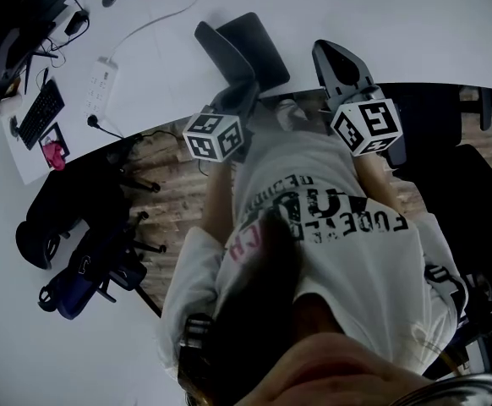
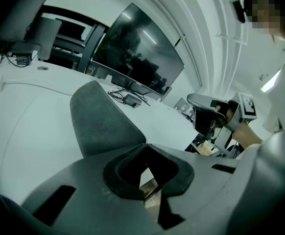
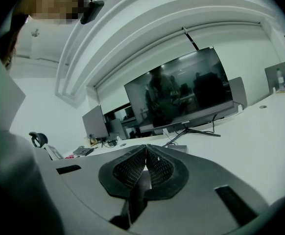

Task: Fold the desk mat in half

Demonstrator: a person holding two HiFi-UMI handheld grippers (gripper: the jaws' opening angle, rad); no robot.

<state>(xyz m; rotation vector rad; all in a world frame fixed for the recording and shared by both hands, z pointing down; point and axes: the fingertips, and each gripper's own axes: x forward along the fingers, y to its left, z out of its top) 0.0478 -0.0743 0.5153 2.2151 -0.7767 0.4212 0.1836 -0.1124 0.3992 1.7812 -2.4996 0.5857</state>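
The desk mat (image 1: 250,45) is a dark grey sheet that stands up off the white desk (image 1: 415,32) at its near edge. My left gripper (image 1: 246,90) is shut on the mat's near edge. In the left gripper view the mat (image 2: 101,119) rises as a bent flap straight from the closed jaws of my left gripper (image 2: 145,143). To its right, my right gripper (image 1: 326,53) hovers over the desk edge, apart from the mat. In its own view my right gripper (image 3: 146,147) has its pads together, and no mat shows beyond them.
A keyboard (image 1: 41,112), a power strip (image 1: 101,83) and a cable lie on the desk's left part. A black office chair (image 1: 68,218) and a bag (image 1: 77,282) stand on the wooden floor at the left. A large monitor (image 3: 181,92) stands at the desk's far side.
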